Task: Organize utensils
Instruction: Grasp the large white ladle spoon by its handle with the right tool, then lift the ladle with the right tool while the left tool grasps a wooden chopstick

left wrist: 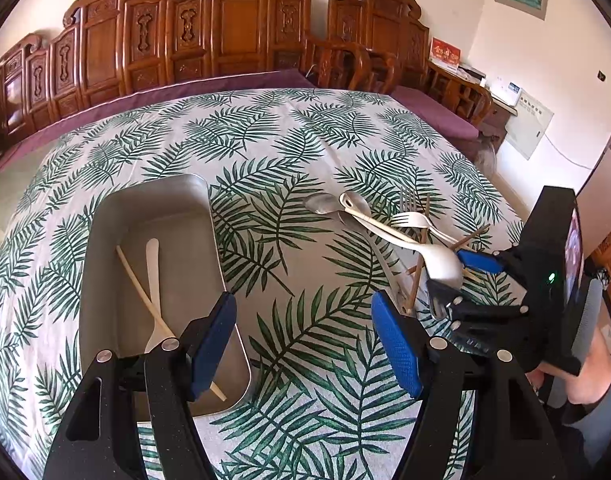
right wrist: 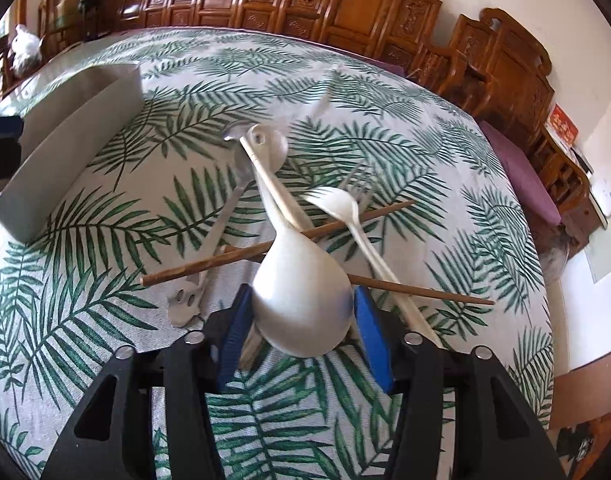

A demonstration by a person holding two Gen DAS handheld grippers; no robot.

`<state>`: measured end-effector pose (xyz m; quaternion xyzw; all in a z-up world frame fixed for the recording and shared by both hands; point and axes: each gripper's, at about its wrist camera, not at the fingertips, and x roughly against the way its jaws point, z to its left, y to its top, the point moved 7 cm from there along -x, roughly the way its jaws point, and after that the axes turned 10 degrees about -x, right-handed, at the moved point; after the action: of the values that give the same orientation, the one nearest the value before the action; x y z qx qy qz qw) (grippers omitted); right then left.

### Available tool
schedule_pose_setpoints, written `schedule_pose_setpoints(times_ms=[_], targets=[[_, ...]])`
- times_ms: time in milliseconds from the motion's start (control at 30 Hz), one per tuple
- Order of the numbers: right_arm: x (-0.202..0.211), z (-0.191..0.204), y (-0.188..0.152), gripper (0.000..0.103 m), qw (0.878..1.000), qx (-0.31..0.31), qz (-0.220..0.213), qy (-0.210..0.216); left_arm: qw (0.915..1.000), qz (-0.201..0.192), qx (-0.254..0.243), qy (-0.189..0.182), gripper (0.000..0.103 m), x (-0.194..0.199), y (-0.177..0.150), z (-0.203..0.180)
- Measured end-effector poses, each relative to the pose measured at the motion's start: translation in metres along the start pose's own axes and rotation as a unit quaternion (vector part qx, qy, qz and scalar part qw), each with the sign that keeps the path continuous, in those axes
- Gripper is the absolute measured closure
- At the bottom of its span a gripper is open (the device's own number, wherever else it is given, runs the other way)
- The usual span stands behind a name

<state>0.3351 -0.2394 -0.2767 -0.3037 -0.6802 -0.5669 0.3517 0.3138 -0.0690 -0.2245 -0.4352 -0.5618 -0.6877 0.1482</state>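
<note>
Surface: the surface [left wrist: 305,152] carried a white cloth printed with green fern leaves; carved wooden furniture stood behind it.
Bin: a grey rectangular bin [left wrist: 105,216] sat on the left of the surface; inside lay a white plastic knife [left wrist: 153,280] crossed by a pale chopstick [left wrist: 145,300].
Utensil pile: loose and overlapping, right of the bin and well apart from it. A white ladle spoon [right wrist: 301,304] lay uppermost, its handle running away from the right wrist camera over a metal spoon [right wrist: 233,130]. A white plastic fork [right wrist: 337,204], a metal fork [right wrist: 361,184] and brown chopsticks [right wrist: 273,246] crossed beneath.
Right gripper: the right gripper [right wrist: 303,320] was over the pile, partly open, blue pads on either side of the ladle spoon's bowl; left pad looked in contact, right pad just beside. A firm hold could not be confirmed.
Left gripper: the left gripper [left wrist: 305,344] was wide open and empty, above the bin's near right corner and the cloth.
</note>
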Motion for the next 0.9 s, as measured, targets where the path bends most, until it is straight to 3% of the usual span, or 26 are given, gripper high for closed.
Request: schedule_pose_setpoints(times_ms=[667, 767, 900], targets=[[0.023, -0.043, 0.029, 0.084, 0.998, -0.030, -0.045, -0.014, 0.9997, 0.011, -0.019, 0.007, 0.036, -0.010, -0.007, -0.015], [0.026, -0.048, 0.026, 0.098, 0.998, -0.041, -0.046, -0.004, 0.9996, 0.013, -0.022, 0.009, 0.036, -0.013, -0.008, -0.019], [0.027, -0.055, 0.021, 0.099, 0.997, -0.063, -0.047, 0.013, 0.9995, 0.014, -0.028, 0.009, 0.036, -0.017, -0.010, -0.028]])
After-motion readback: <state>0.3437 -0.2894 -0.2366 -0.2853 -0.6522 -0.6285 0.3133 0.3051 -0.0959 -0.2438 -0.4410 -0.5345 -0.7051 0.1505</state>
